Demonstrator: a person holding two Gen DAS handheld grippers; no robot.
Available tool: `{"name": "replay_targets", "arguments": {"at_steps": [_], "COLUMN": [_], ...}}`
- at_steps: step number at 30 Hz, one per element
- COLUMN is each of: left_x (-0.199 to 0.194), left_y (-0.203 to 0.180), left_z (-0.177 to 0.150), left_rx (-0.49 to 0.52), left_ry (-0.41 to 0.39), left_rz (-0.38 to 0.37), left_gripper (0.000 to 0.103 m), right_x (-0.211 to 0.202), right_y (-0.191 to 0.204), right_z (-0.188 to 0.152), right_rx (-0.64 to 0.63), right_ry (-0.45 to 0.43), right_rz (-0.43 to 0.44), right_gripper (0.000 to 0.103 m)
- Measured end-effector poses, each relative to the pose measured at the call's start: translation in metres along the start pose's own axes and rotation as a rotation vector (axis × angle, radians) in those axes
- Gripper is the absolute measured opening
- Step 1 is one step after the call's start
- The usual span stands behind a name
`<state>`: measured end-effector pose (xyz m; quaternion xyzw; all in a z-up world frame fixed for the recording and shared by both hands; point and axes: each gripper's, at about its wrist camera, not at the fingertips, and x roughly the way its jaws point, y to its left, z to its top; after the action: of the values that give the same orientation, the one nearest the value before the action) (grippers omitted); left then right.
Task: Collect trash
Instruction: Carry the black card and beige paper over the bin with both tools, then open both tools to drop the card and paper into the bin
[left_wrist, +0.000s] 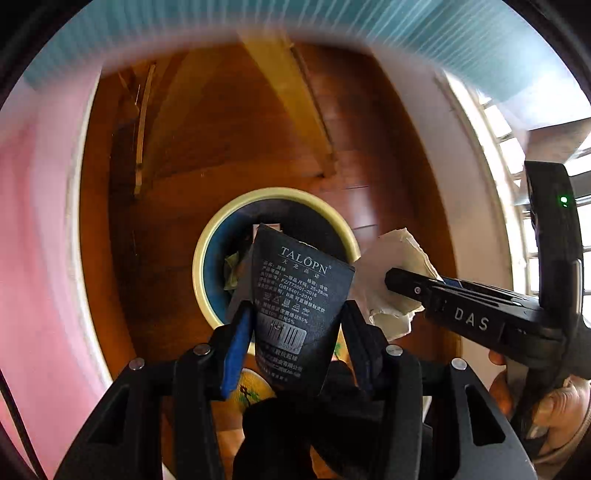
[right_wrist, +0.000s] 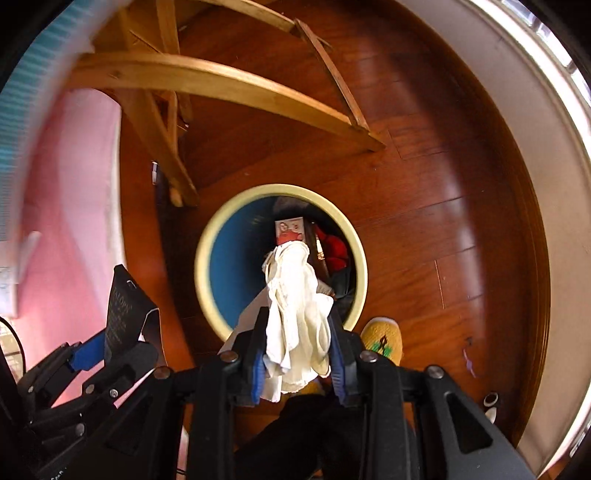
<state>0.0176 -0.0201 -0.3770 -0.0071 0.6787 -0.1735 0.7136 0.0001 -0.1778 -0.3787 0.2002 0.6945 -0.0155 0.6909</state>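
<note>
A round bin with a pale yellow rim (left_wrist: 207, 240) (right_wrist: 207, 251) and blue inside stands on the wood floor right below both grippers. My left gripper (left_wrist: 295, 310) (right_wrist: 110, 343) is shut on a dark cardboard package printed TALOPN (left_wrist: 295, 280) (right_wrist: 122, 306), which hangs over the bin's mouth. My right gripper (right_wrist: 297, 317) (left_wrist: 402, 280) is shut on a crumpled white paper (right_wrist: 291, 295) (left_wrist: 399, 251), also above the bin, just right of the package. A small box (right_wrist: 290, 230) and a red item (right_wrist: 336, 247) lie inside the bin.
Curved wooden furniture legs (right_wrist: 221, 81) rise beyond the bin. A pink surface (right_wrist: 74, 221) fills the left side and a white wall base (right_wrist: 554, 184) the right. A foot in a yellow slipper (right_wrist: 384, 336) stands beside the bin, and a hand (left_wrist: 546, 410) grips the right tool.
</note>
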Motion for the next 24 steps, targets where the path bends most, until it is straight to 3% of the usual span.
{"name": "replay_targets", "arguments": {"at_steps": [6, 8, 10, 11, 12, 14, 19, 24], "left_x": [0.044, 0.049, 0.050, 0.051, 0.050, 0.050, 0.036, 0.014], "left_y": [0.004, 0.006, 0.010, 0.012, 0.012, 0.015, 0.017, 0.018], "left_z": [0.007, 0.010, 0.010, 0.011, 0.011, 0.013, 0.012, 0.010], "left_rx": [0.002, -0.009, -0.027, -0.037, -0.045, -0.062, -0.078, -0.106], "left_ry": [-0.003, -0.007, -0.005, 0.006, 0.015, 0.013, -0.013, -0.034], "left_rz": [0.025, 0.035, 0.037, 0.038, 0.043, 0.065, 0.105, 0.129], "left_gripper": [0.054, 0.057, 0.062, 0.064, 0.072, 0.083, 0.090, 0.091], "right_x": [0.035, 0.038, 0.040, 0.041, 0.040, 0.037, 0.023, 0.002], "right_y": [-0.006, -0.006, -0.006, -0.007, -0.008, -0.008, 0.001, 0.009], "right_z": [0.013, 0.017, 0.019, 0.020, 0.021, 0.023, 0.023, 0.017], "right_rx": [-0.043, -0.058, -0.069, -0.070, -0.071, -0.078, -0.110, -0.129], "right_ry": [0.005, 0.004, -0.006, -0.015, -0.025, -0.036, -0.057, -0.086], "right_rz": [0.001, 0.007, 0.016, 0.024, 0.031, 0.039, 0.042, 0.014], "right_gripper": [0.034, 0.040, 0.059, 0.062, 0.064, 0.064, 0.064, 0.064]}}
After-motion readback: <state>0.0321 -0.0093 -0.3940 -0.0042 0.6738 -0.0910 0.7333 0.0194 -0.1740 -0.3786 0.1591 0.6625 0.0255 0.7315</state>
